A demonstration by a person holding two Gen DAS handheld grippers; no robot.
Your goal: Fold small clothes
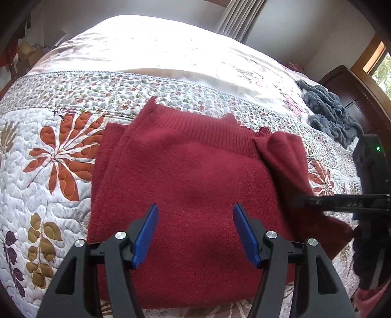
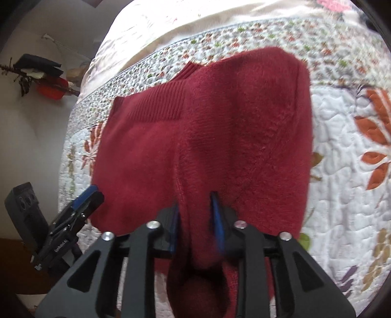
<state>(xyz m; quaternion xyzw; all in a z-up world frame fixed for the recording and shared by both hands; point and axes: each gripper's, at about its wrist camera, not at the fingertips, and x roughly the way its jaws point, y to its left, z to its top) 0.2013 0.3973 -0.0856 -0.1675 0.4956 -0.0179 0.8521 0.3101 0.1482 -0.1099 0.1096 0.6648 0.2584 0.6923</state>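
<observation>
While quilt-borne, red sweater [image 1: 185,186], pinched.

A home bedroom: a bed under a floral quilt [image 1: 61,156], grey curtains [image 1: 239,19] at the far wall, a dark wooden headboard [image 1: 352,97] right.

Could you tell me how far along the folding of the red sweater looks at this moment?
Partly done. The sweater lies flat on the quilt, its left side already folded in. In hand: the right claw is shut on the sleeve on the other side, lifting it over the body, while the left claw hovers open above the near edge. Left: laying that sleeve down, then folding the body. A grey garment waits further back.
</observation>
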